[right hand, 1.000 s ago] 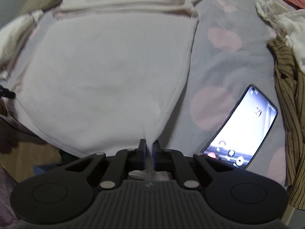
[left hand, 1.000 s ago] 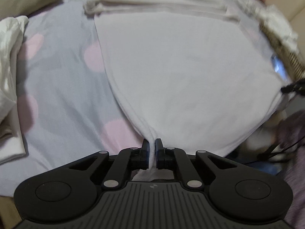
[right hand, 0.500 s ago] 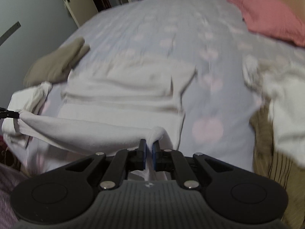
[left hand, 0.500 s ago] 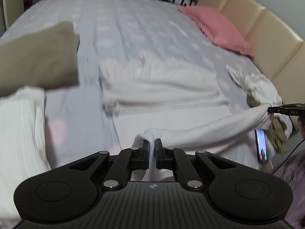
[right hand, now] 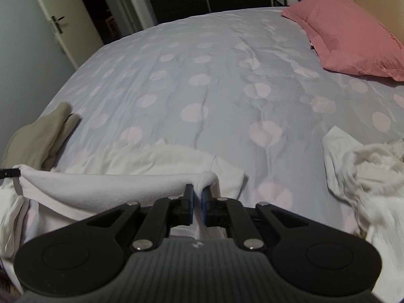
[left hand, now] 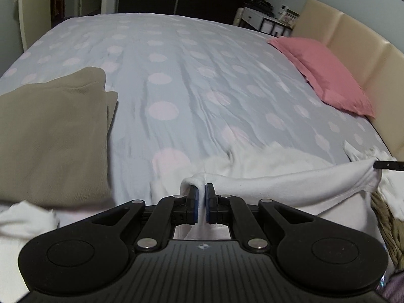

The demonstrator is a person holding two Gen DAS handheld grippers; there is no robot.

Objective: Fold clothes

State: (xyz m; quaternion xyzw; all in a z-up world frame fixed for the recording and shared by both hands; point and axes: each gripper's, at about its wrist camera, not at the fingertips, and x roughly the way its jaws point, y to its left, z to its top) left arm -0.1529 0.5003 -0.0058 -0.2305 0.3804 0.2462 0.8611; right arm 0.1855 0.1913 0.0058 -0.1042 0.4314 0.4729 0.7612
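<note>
Shirt, white, hung pinched by its hem in the left gripper, stretching right to the other gripper's tip near the bed's right edge, a tan garment lying left. Right view: right gripper clamped the shirt's other hem corner, crumpled whites lying right.

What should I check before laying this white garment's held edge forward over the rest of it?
1. Left gripper shut on white garment: ok.
2. Right gripper shut on its corner: ok.
3. Held edge taut between both: ok, slight sag.
4. Bedspread ahead free: ok.
5. Tan folded cloth apart from the fold path: ok.
6. Lower layer flat: cannot tell, blurred.
</note>
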